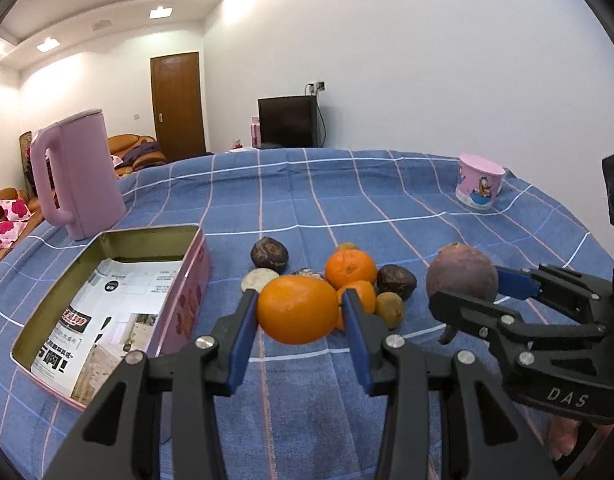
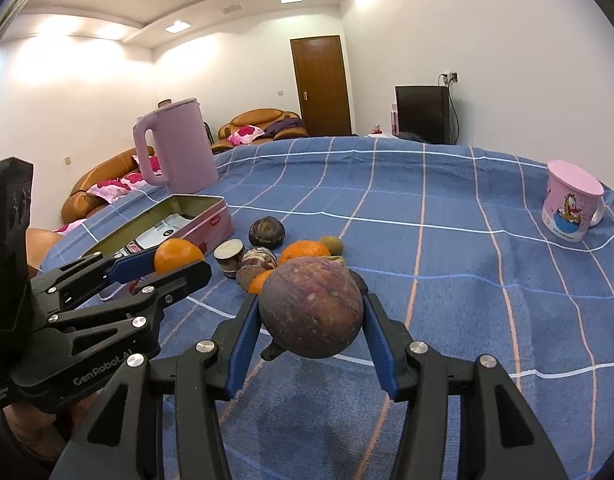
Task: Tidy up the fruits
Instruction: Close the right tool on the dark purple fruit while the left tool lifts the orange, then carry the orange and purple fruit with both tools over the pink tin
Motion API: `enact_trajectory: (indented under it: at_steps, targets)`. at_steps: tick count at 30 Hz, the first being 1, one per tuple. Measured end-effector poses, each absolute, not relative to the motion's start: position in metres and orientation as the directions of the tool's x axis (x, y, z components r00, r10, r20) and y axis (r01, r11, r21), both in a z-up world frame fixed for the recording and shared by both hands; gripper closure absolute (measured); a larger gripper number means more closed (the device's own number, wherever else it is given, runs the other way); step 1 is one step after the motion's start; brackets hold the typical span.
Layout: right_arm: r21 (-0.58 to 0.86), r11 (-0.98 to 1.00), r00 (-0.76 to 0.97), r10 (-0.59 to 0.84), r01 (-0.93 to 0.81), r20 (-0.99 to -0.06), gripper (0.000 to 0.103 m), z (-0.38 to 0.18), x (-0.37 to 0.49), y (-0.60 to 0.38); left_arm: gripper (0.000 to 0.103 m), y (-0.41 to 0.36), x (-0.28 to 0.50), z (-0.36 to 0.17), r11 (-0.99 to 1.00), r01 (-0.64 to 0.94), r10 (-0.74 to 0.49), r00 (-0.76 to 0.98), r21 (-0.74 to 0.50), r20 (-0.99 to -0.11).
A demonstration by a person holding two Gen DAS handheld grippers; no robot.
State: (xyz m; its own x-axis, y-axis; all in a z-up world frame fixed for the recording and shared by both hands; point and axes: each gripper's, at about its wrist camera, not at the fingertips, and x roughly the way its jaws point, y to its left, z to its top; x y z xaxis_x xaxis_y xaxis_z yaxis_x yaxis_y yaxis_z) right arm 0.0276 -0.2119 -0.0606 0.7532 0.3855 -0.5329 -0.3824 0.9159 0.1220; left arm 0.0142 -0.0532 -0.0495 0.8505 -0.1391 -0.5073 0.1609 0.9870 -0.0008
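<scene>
Left hand-held gripper (image 1: 299, 312) clamped on an orange (image 1: 297, 309), right hand-held gripper (image 2: 312, 322) on a purple fruit (image 2: 312, 312), both lifted off the counter (image 1: 387, 208), seemingly bound for the tin (image 1: 47, 320) at nine o'clock.

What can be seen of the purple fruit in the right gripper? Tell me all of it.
The purple fruit is round, larger than the oranges, with a dull, mottled purple-brown skin, fine speckles and a dark stub on its underside. The right gripper is shut on it, one blue pad on each flank, and holds it clear above the blue checked tablecloth, to the right of the fruit pile. Nothing else visibly touches it.
</scene>
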Motion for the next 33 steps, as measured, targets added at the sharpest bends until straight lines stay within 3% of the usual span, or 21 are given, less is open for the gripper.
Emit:
enact_trajectory:
  at_steps: [33]
  targets:
    - [0.073,0.918,0.82,0.382,-0.39,-0.426,0.05,-0.046,0.005,-0.211,0.059,-0.049,-0.001,-0.031,0.991,0.124,-0.093,0.909,0.051,-0.407]
